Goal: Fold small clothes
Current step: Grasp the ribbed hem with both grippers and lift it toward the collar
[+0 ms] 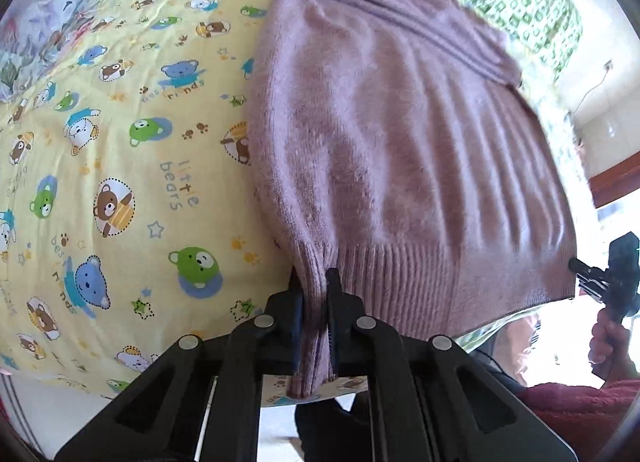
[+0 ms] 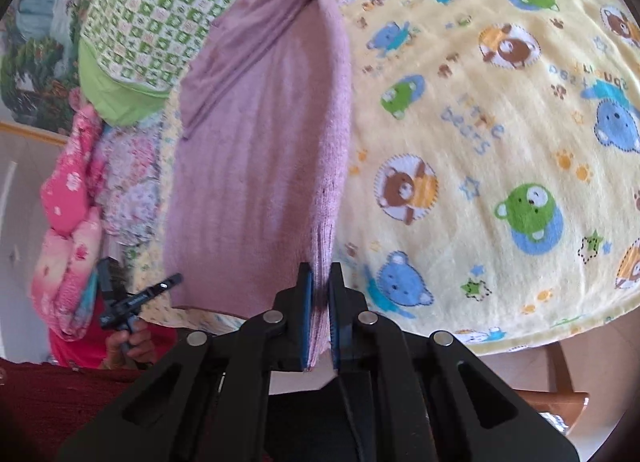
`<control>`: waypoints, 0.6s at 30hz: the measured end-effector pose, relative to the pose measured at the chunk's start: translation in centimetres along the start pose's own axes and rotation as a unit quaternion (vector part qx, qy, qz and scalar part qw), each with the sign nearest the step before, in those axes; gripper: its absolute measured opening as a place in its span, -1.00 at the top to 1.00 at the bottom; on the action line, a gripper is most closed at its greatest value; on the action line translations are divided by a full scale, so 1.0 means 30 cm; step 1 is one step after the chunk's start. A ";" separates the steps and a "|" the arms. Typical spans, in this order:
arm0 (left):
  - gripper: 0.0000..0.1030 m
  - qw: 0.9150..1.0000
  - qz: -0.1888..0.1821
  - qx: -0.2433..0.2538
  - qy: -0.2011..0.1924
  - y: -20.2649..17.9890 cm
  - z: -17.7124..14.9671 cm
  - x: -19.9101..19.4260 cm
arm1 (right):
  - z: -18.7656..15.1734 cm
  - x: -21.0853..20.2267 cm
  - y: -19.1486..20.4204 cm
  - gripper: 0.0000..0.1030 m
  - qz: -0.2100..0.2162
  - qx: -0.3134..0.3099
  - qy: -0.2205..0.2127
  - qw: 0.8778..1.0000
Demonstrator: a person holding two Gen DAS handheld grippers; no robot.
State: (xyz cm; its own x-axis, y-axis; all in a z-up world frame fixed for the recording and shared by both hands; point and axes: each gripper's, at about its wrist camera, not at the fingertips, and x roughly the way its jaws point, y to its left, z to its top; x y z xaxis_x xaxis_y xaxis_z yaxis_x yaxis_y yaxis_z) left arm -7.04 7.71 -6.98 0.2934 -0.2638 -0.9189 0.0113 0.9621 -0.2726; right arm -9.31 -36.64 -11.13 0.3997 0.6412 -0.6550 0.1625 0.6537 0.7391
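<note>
A fuzzy lilac knit sweater (image 1: 400, 134) lies on a yellow bear-print blanket (image 1: 120, 142). My left gripper (image 1: 314, 282) is shut on the ribbed hem at the sweater's near left corner. My right gripper (image 2: 320, 274) is shut on the hem edge of the same sweater (image 2: 260, 142), which rises from the blanket (image 2: 480, 142) as a lifted fold. The right gripper also shows at the right edge of the left wrist view (image 1: 612, 274), and the left gripper shows at the left of the right wrist view (image 2: 132, 298).
A green checked quilt (image 2: 160, 14) lies beyond the sweater. Pink floral bedding (image 2: 72, 222) is piled at the left. The blanket's near edge hangs over the bed side. The person's dark red clothing (image 2: 60, 402) fills the lower left.
</note>
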 end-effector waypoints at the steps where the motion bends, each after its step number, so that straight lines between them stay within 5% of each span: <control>1: 0.86 1.000 -0.005 0.000 -0.004 -0.004 0.001 -0.009 | 0.007 -0.011 0.006 0.84 0.011 0.004 -0.005 1.000; 9: 0.86 0.996 -0.061 -0.007 -0.070 -0.044 0.137 -0.153 | 0.136 -0.065 0.126 0.84 0.058 -0.012 -0.042 0.997; 18: 0.88 0.981 -0.069 -0.022 -0.177 -0.054 0.561 -0.253 | 0.511 -0.062 0.278 0.84 0.085 -0.039 -0.133 0.987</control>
State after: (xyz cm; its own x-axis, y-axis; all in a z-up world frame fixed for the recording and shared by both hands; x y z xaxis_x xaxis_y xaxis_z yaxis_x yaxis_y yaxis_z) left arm 6.80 9.32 5.25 0.6060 -0.3439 -0.7173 0.0360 0.9126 -0.4072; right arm 5.14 -38.54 -1.34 0.6390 0.6230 -0.4511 0.0068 0.5818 0.8133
